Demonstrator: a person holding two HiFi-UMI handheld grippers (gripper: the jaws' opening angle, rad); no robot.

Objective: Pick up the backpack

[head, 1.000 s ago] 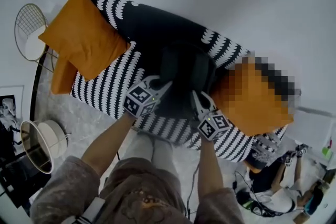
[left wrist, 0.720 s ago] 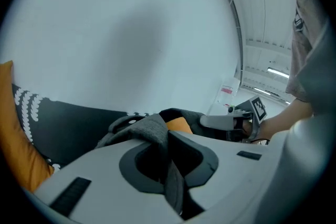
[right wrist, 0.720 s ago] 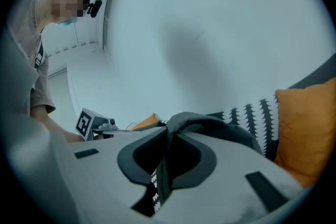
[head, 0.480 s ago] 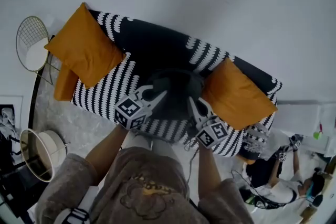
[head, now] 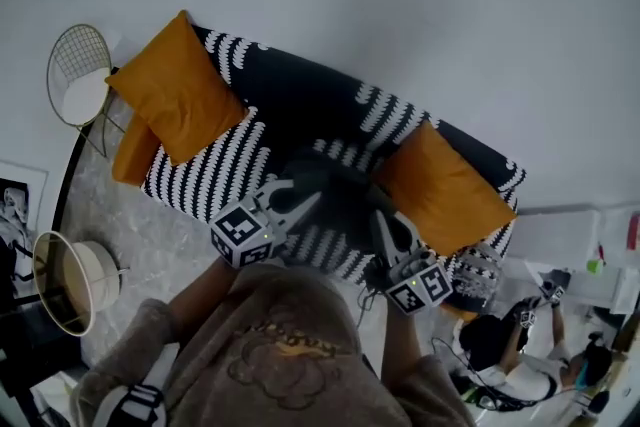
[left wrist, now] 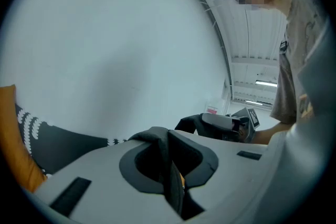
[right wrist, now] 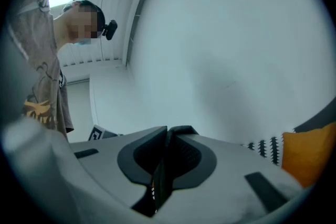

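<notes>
The dark backpack [head: 338, 200] hangs between the two tongs, over the front edge of the black-and-white patterned sofa [head: 225, 170]. The left tongs [head: 303, 203] are closed tightly on a fold of its dark fabric. The right tongs [head: 386, 221] are also closed, pinching a thin dark piece of it. An orange cushion [head: 178, 87] lies at each end of the sofa.

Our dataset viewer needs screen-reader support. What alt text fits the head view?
Seen from above, a person grips a dark backpack with the left gripper and right gripper, one on each side, over a black-and-white patterned sofa with orange cushions.
</notes>
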